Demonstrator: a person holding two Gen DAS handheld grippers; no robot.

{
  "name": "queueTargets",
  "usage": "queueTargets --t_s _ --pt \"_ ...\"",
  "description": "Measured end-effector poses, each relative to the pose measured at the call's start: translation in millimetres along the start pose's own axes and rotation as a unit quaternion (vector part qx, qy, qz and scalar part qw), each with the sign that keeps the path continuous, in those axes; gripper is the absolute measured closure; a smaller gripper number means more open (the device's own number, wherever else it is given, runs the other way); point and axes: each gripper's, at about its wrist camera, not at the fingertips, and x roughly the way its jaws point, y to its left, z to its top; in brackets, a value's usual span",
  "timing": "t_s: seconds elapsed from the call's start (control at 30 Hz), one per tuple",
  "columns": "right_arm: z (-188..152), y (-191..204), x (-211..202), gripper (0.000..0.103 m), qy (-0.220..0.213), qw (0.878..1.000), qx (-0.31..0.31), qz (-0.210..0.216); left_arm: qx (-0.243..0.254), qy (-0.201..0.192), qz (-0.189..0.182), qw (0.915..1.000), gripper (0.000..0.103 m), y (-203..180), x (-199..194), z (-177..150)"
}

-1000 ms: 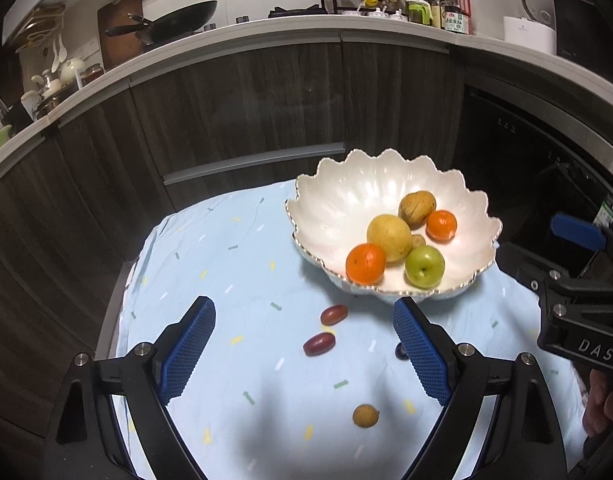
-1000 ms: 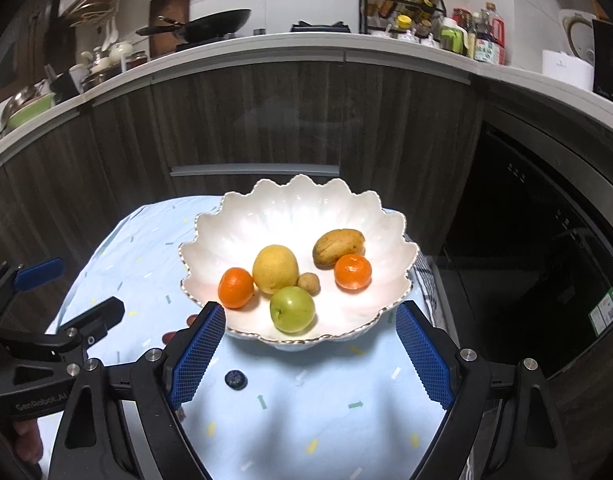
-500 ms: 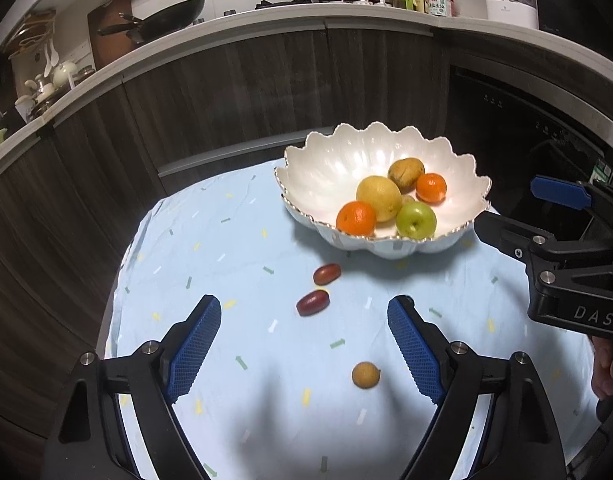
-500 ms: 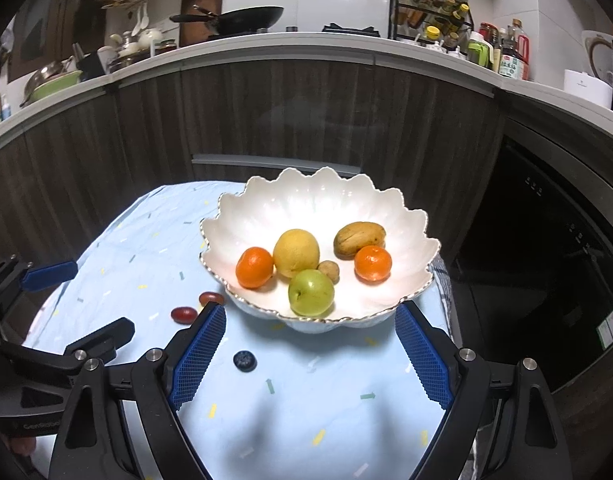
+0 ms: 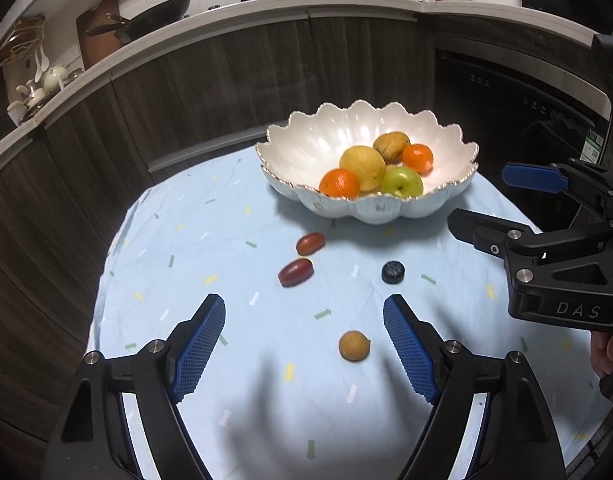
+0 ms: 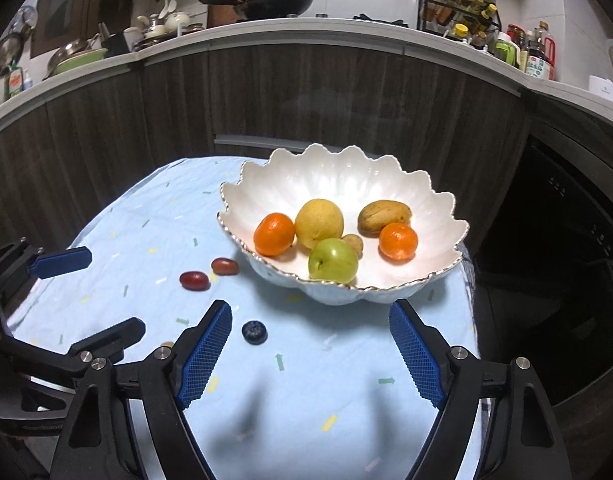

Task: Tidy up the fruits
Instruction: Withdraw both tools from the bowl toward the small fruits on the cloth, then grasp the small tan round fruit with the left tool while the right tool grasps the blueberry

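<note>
A white scalloped bowl (image 5: 306, 152) (image 6: 422, 200) on a pale blue cloth holds two oranges, a yellow fruit, a green apple (image 6: 332, 261) and a brown fruit. Loose on the cloth lie two red dates (image 5: 295, 272) (image 5: 310, 243), a blueberry (image 5: 393, 271) (image 6: 254, 332) and a small tan fruit (image 5: 354, 345). My left gripper (image 5: 304, 340) hovers over the cloth, its jaws closing, the tan fruit between the blue fingers but untouched. My right gripper (image 6: 310, 348) is also closing on nothing, with the blueberry just inside its left finger (image 6: 206, 354).
The cloth-covered table (image 5: 178, 240) is small and round, with dark wood cabinets (image 5: 226, 80) behind and a dark appliance (image 6: 566, 260) to the right. The counter above carries a wok (image 6: 266, 2), bottles and dishes. A person's fingers (image 5: 608, 350) hold the right gripper's handle.
Both grippers have sunk toward the cloth and drawn back from the bowl, so it sits farther off. The blueberry has come into the left wrist view. Both pairs of jaws have narrowed slightly.
</note>
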Motion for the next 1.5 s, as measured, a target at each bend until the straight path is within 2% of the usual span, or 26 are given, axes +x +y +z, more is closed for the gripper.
queueTargets --t_s 0.13,0.3,0.5,0.67,0.73,0.87,1.1,1.27,1.5 --pt "-5.1 4.2 4.4 0.021 -0.001 1.000 -0.014 0.013 0.007 0.007 -0.008 0.9999 0.023 -5.3 5.8 -7.4" --pt "-8.4 6.9 15.6 0.021 0.004 0.999 -0.030 0.029 0.011 0.025 -0.019 0.9994 0.031 -10.6 16.2 -14.8" --pt "-11.1 8.8 33.8 0.037 0.027 0.997 -0.047 0.048 0.009 0.040 -0.024 0.9989 0.040 -13.7 27.8 -20.8" --pt "-14.0 11.4 46.5 0.037 0.038 0.996 -0.054 0.060 0.006 0.055 -0.031 0.9980 0.050 -14.8 39.1 -24.5" --pt "-15.3 13.4 51.4 0.037 0.043 0.995 -0.058 0.065 0.004 0.056 -0.032 0.9979 0.051 -14.9 41.9 -25.9" --pt "-16.7 16.2 62.4 0.048 0.058 0.993 -0.061 0.079 0.000 0.063 -0.040 0.9972 0.056 -15.4 46.3 -27.7" --pt "-16.3 24.2 74.5 0.050 0.067 0.991 -0.070 0.091 -0.006 0.069 -0.058 0.9959 0.065 -17.1 49.1 -28.5" --pt "-16.8 30.6 81.7 0.059 0.081 0.988 -0.079 0.105 -0.007 0.074 -0.070 0.9948 0.074 -18.9 52.2 -29.4" --pt "-20.5 32.8 89.6 0.063 0.095 0.987 -0.069 0.113 -0.013 0.074 -0.079 0.9940 0.080 -17.6 53.2 -30.6"
